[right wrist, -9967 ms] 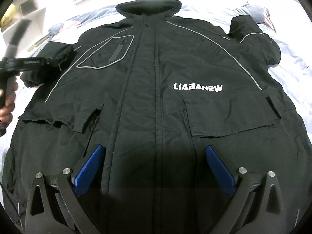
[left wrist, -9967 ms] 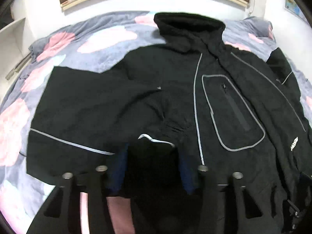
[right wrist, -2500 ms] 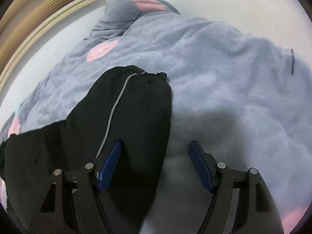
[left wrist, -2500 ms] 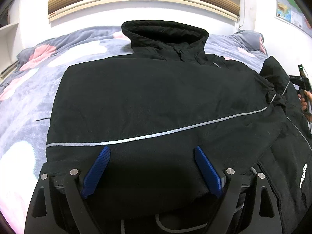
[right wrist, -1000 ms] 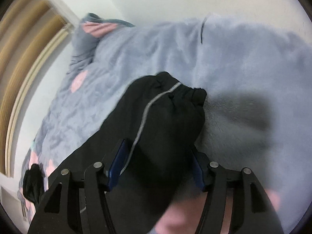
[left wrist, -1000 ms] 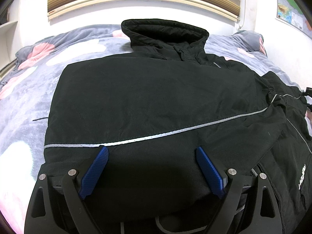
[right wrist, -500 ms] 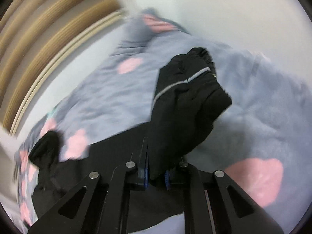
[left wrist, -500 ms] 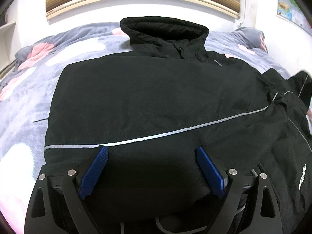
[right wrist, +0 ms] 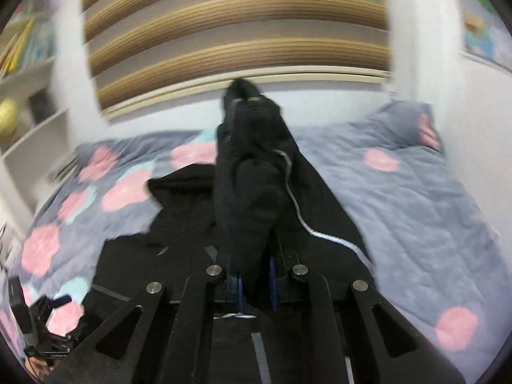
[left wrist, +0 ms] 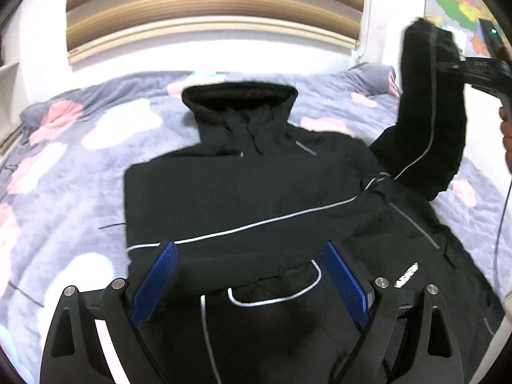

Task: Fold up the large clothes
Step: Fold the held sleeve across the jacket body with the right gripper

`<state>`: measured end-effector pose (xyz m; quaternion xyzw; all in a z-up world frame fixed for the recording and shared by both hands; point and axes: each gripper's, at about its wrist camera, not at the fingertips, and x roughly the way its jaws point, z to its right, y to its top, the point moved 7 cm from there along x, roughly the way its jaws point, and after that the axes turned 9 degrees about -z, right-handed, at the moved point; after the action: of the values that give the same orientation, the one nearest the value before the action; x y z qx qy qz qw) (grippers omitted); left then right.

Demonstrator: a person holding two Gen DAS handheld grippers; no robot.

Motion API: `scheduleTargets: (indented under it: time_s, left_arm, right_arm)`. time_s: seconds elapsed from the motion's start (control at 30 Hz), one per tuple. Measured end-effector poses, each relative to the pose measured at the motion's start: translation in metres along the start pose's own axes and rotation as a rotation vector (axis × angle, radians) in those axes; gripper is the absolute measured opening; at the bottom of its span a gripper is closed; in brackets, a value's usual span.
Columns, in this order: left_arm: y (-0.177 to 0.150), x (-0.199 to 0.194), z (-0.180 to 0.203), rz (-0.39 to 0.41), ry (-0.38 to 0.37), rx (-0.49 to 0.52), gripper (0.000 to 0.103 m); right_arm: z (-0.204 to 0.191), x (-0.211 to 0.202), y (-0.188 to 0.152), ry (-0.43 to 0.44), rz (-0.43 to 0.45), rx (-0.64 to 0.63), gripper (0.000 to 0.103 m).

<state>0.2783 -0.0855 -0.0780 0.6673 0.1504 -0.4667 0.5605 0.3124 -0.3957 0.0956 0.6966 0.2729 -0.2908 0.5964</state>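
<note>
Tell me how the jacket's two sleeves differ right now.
The right sleeve is lifted off the bed, while the left sleeve lies folded flat across the jacket's body. The right gripper is shut on the right sleeve; the open left gripper only hovers above the left sleeve. Both are black with a grey reflective stripe.

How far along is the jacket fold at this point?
Done: one sleeve already lies folded across the jacket on the bed. In hand: the right gripper is shut on the other sleeve, lifted clear of the bed; the left gripper hangs open above the jacket, holding nothing. Left: laying that sleeve across, then folding the body and collar, which lie flat.
</note>
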Motion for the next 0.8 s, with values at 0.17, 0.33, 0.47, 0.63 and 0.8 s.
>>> scheduleTargets:
  time_s: [0.17, 0.33, 0.47, 0.63, 0.8]
  left_arm:
    - [-0.006, -0.021, -0.015, 0.002, 0.016, -0.055, 0.093]
    - [-0.018, -0.022, -0.024, -0.005, 0.029, -0.078, 0.093]
    - [-0.029, -0.017, -0.033, -0.022, 0.013, -0.120, 0.093]
    - [-0.052, -0.013, -0.039, -0.054, -0.025, -0.154, 0.093]
    - [-0.048, -0.016, -0.044, -0.048, -0.010, -0.145, 0.093]
  right_arm:
    - [-0.088, 0.046, -0.023, 0.033, -0.088, -0.123, 0.016]
    - [-0.156, 0.110, -0.076, 0.106, -0.234, -0.199, 0.016]
    - [-0.192, 0.179, -0.127, 0.118, -0.403, -0.272, 0.022]
    - [-0.207, 0.226, -0.170, 0.042, -0.465, -0.325, 0.029]
    - [-0.202, 0.197, -0.165, 0.113, -0.466, -0.311, 0.063]
